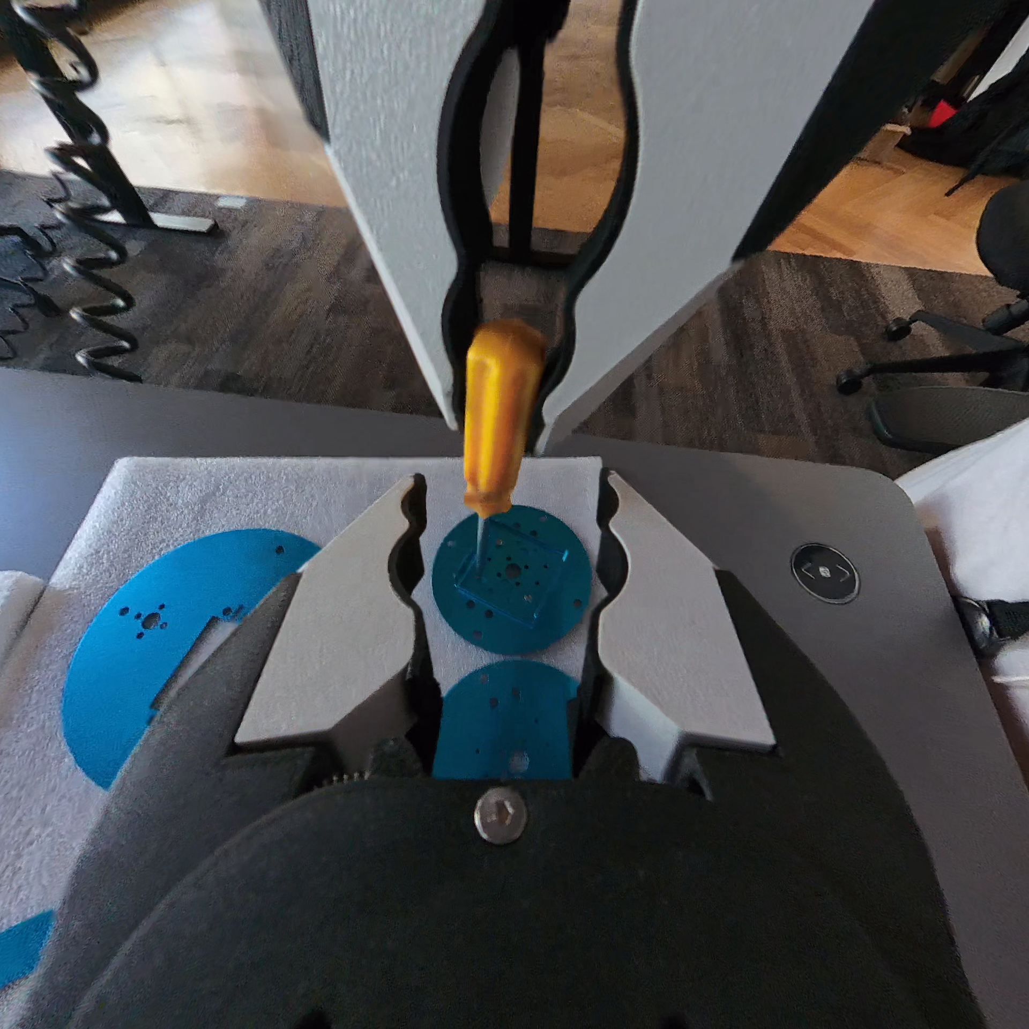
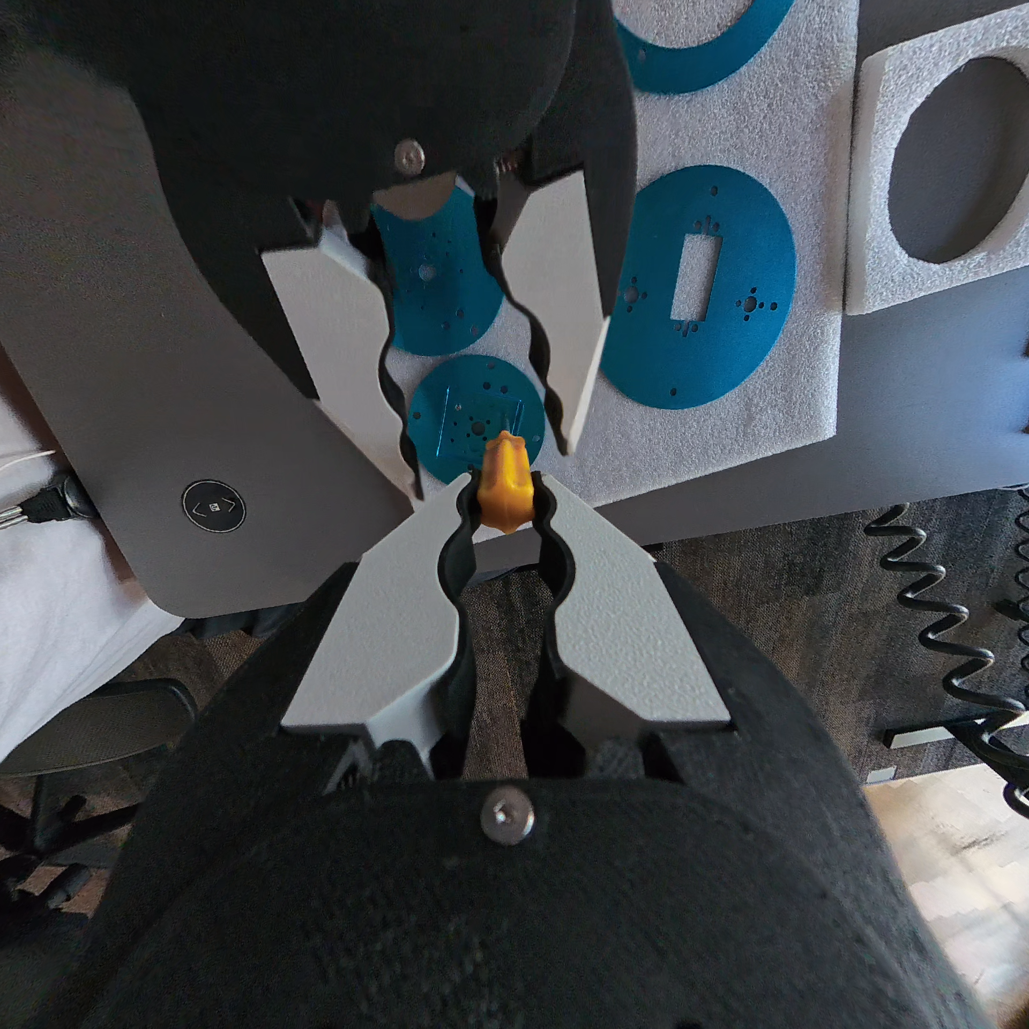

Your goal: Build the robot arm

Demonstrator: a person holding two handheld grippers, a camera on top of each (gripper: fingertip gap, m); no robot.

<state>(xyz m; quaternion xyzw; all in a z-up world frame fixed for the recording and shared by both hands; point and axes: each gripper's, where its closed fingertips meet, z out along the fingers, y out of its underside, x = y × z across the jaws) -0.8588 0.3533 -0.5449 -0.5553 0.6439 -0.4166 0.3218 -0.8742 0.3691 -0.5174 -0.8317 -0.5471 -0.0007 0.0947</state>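
My right gripper point(image 2: 505, 483) is shut on the orange handle of a small screwdriver point(image 2: 505, 495), held nearly upright. In the left wrist view the right gripper point(image 1: 501, 431) comes in from above, and the screwdriver point(image 1: 501, 412) has its thin tip on a square blue plate point(image 1: 518, 579). That plate lies on a small round blue disc point(image 1: 473, 629) with holes. My left gripper point(image 1: 512, 484) is open and empty, with one finger on either side of this disc point(image 2: 445, 456). I cannot tell whether the fingers touch it. A second small blue disc point(image 1: 504, 718) lies between the left fingers, nearer their base.
The parts lie on a white foam sheet point(image 2: 751, 445) on a grey table point(image 1: 779, 529) with a round control button point(image 1: 824, 572). A large blue disc with a rectangular cutout point(image 2: 701, 289), a blue ring point(image 2: 696, 61) and a foam block with an oval hole point(image 2: 946, 167) lie nearby. A coiled black cable point(image 2: 946, 629) hangs past the table edge. Less than 4 cm separates the two grippers' tips. My left tips are roughly 8 cm from the small round blue disc point(image 1: 473, 629).
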